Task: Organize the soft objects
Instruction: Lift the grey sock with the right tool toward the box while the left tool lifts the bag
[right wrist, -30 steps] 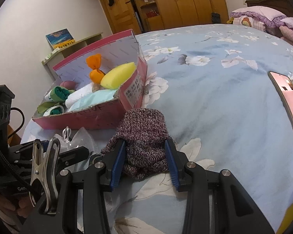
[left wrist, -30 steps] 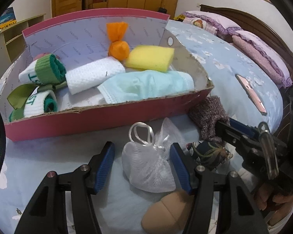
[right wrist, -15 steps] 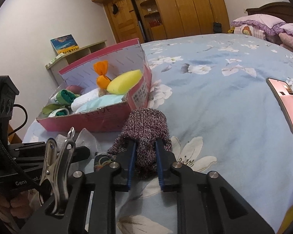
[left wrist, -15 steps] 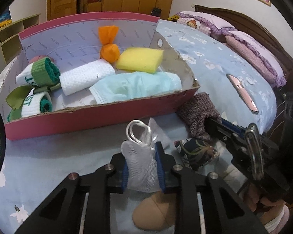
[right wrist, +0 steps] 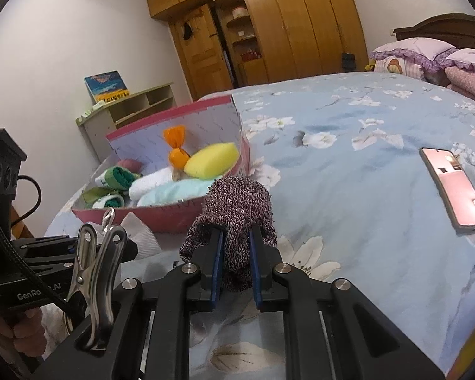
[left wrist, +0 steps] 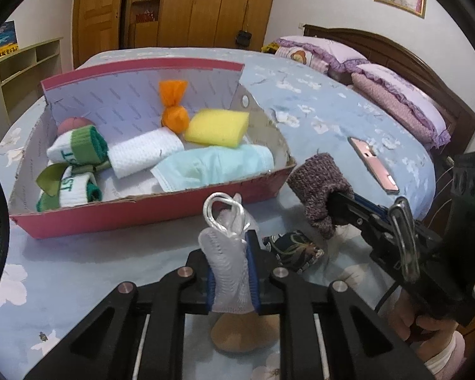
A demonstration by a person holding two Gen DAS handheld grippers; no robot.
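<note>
The left claw squeezes the net bag; the right claw squeezes the sock. The box sits just ahead. Soft things could slip out or snag its wall.

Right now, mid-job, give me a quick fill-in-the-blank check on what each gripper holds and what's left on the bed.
1. The left gripper is shut on the white ____ pouch.
2. The right gripper is shut on the purple ____ sock.
3. The yellow sponge lies inside the ____ box.

Missing words: mesh; knitted; pink
</note>
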